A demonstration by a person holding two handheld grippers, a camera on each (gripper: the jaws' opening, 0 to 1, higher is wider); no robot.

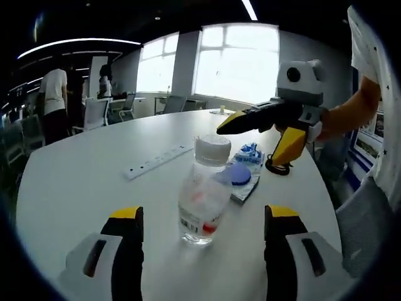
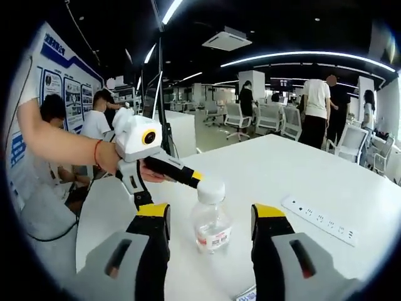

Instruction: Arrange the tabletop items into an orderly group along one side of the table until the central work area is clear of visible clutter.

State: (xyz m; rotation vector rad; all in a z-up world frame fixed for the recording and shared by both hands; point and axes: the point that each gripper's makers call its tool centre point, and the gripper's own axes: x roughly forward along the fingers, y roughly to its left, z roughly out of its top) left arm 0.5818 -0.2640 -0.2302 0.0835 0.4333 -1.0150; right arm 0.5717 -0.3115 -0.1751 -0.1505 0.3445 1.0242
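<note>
- Left gripper view: the left gripper (image 1: 203, 235) has its yellow-tipped jaws wide apart and holding nothing; the clear water bottle (image 1: 203, 195) stands upright on the white bench (image 1: 81, 182) just ahead, lined up with the gap between them.
- That alignment reads as an approach for a grasp, with the jaws spread to pass either side of the bottle's body.
- Just behind the bottle in this view lies a flat packet with a blue round disc (image 1: 240, 174) on it and a small blue-and-white wrapper (image 1: 250, 152) beside it, both near the bench's edge.
- Farther out, a white power strip (image 1: 156, 162) lies well apart from the bottle, toward the middle of the bench, so it likely counts as clutter to be moved.
- The right gripper (image 1: 227, 124) comes in from the right of this view, held in a person's hand; its dark, yellow-tipped jaws look closed and point over the bottle's white cap.
- Right gripper view: the right gripper (image 2: 210, 241) shows its own jaws apart and empty, with the bottle (image 2: 211, 219) standing between and just beyond them.
- The two views disagree on the right jaws, so their state cannot be settled.
- The other gripper (image 2: 195, 180) reaches in from the left, tip near the cap.
- The power strip (image 2: 319, 219) lies off to the right.
</note>
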